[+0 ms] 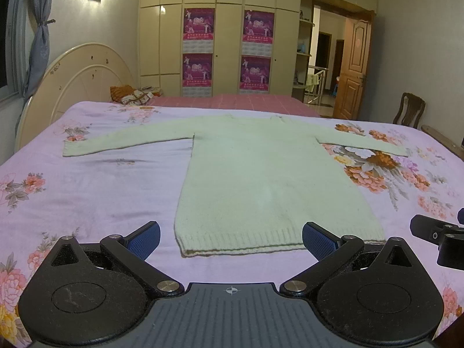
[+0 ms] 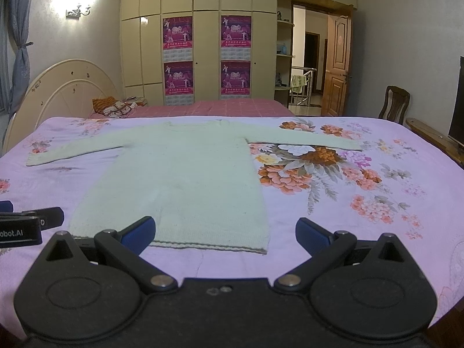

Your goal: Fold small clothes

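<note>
Bedroom, floral bedsheet: pale green sweater is lying flat w/ both sleeves out, no fold made yet, all folding left; left hand-held gripper & right hand-held gripper are hovering near hem, jaws spread, gripping nothing.

Sweater: pale mint green, plain knit, ribbed hem.
Bedsheet: lilac, pink and orange floral print.
Far bed cover: pink-red check.
Gripper pads: blue; gripper bodies black.
Wardrobe: cream; posters magenta.
Curtain: grey-blue.
</note>
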A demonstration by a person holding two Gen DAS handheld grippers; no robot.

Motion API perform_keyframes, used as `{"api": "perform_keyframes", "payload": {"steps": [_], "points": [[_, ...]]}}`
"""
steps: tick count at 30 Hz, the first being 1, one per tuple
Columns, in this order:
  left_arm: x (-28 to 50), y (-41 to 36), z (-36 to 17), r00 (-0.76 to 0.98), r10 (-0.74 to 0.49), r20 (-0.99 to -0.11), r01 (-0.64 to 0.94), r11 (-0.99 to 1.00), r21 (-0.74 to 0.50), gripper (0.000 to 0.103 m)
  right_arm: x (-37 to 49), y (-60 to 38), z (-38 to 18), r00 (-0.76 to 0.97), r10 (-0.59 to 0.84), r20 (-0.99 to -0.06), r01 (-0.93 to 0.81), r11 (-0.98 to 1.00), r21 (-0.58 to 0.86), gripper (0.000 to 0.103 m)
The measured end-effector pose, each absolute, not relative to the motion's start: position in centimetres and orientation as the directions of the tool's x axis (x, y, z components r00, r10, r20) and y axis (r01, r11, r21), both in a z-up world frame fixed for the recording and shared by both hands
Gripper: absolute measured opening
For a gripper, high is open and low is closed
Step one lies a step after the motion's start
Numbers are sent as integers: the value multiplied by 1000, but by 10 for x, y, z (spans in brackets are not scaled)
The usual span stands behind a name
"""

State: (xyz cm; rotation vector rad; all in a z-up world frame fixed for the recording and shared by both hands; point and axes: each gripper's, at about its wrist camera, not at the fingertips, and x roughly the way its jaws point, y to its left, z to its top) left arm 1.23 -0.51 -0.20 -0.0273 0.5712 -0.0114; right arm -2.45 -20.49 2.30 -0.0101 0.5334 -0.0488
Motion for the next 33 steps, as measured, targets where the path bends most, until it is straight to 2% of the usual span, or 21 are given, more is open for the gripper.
{"api": "perform_keyframes", "payload": {"steps": [23, 30, 33], "points": [[35, 0, -1, 829, -22, -559, -3, 999, -44, 103, -7, -206, 20, 849, -58, -525, 60, 998, -12, 102], [63, 1, 0, 847, -9, -532, -12, 999, -37, 103, 16, -216, 26, 852, -70, -519, 73, 997, -14, 102], [79, 2, 4, 871, 4, -492, -33, 998, -49, 103, 29, -224, 30, 857, -91, -508, 96, 995, -16, 102]]}}
